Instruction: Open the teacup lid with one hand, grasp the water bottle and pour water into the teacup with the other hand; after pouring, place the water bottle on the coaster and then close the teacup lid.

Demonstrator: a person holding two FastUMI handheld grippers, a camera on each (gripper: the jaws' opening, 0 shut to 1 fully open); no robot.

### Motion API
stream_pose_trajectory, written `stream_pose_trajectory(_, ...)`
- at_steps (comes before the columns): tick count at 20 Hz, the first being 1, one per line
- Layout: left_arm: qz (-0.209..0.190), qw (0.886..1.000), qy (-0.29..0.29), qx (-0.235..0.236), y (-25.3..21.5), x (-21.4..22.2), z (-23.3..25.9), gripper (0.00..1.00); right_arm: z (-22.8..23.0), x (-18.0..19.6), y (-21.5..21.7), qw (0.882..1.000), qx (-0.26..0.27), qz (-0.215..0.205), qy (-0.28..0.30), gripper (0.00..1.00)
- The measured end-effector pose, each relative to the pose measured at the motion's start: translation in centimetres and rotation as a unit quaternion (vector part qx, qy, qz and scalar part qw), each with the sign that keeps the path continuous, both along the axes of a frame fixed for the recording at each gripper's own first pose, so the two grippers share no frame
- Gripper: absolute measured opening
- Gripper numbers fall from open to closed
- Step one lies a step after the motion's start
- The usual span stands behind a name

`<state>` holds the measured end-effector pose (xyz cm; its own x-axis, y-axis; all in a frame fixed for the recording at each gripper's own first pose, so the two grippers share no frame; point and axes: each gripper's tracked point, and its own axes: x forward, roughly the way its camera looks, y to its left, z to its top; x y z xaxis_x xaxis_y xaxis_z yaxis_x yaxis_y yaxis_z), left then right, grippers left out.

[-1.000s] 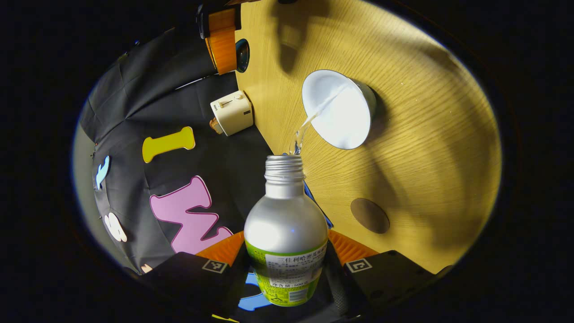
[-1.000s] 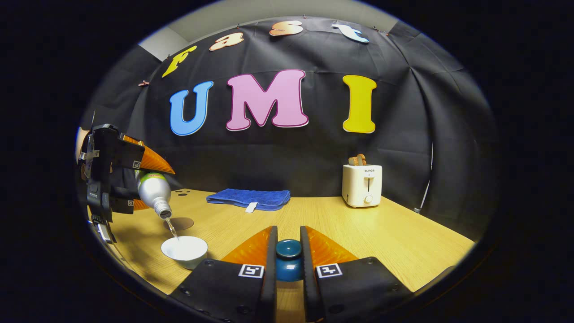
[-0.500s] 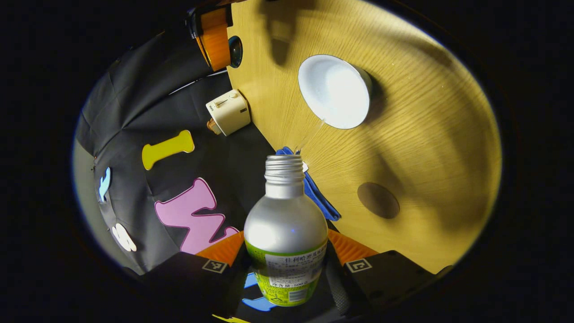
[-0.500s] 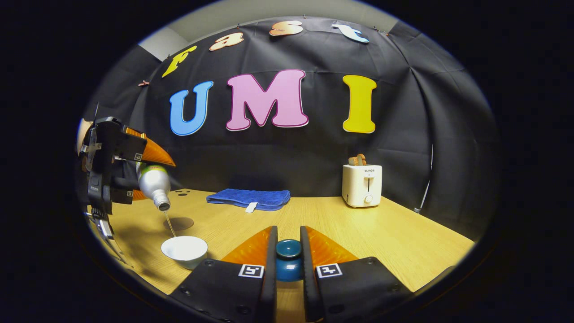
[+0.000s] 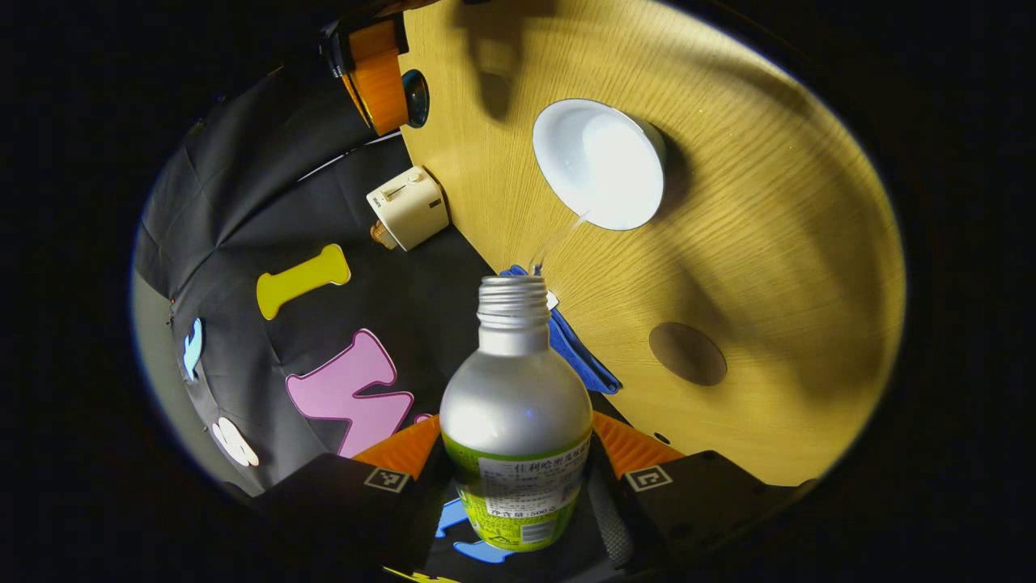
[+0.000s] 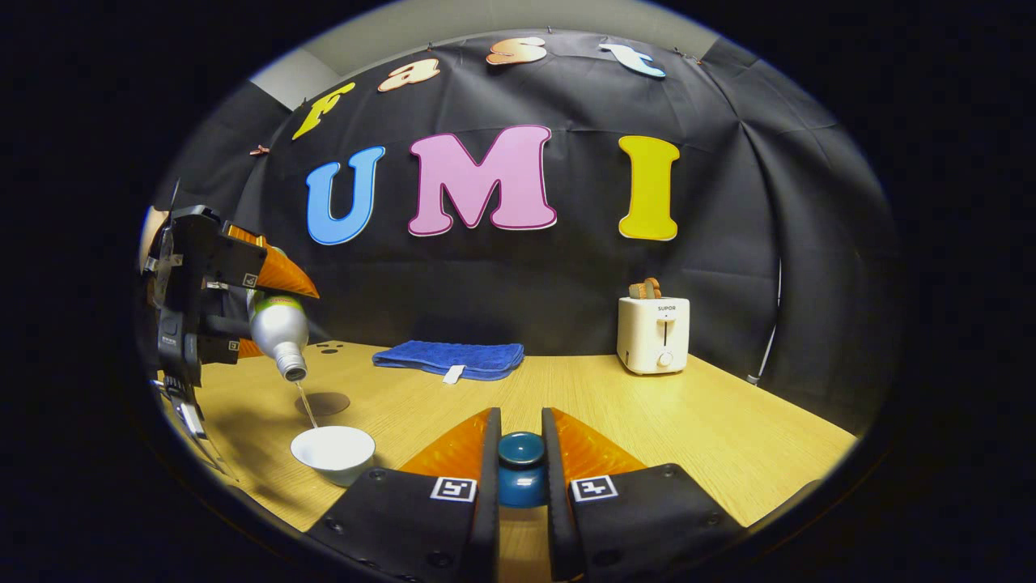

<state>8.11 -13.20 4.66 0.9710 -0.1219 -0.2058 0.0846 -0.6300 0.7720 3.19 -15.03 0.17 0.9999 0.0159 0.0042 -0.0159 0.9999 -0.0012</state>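
Note:
My left gripper (image 5: pixel 518 478) is shut on a silver water bottle (image 5: pixel 516 405) with a green label, tilted mouth-down. A thin stream of water runs from its open neck into the white teacup (image 5: pixel 599 164) on the wooden table. In the right gripper view the same bottle (image 6: pixel 278 328) hangs tipped above the teacup (image 6: pixel 333 450), held by the left gripper (image 6: pixel 243 316). My right gripper (image 6: pixel 520 461) is shut on the knob of the dark blue teacup lid (image 6: pixel 520 468), held off to the right of the cup. A round brown coaster (image 5: pixel 687 354) lies on the table beyond the cup.
A folded blue cloth (image 6: pixel 450 358) lies at the back of the table by the wall. A white toaster (image 6: pixel 652 334) with bread in it stands at the back right. The table's right half (image 6: pixel 728 429) is bare wood.
The bottle has lifted a little higher above the cup and the stream has thinned. The right gripper with the lid has stayed put.

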Motion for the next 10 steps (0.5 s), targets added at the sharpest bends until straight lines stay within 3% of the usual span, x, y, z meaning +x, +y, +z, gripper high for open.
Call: stream_pose_trajectory(10, -0.006, 1.000, -0.006, 0.015, -0.78, -0.69, 0.52, 0.81, -0.03, -0.02, 0.01, 1.000, 0.000, 0.000, 0.000, 0.28)
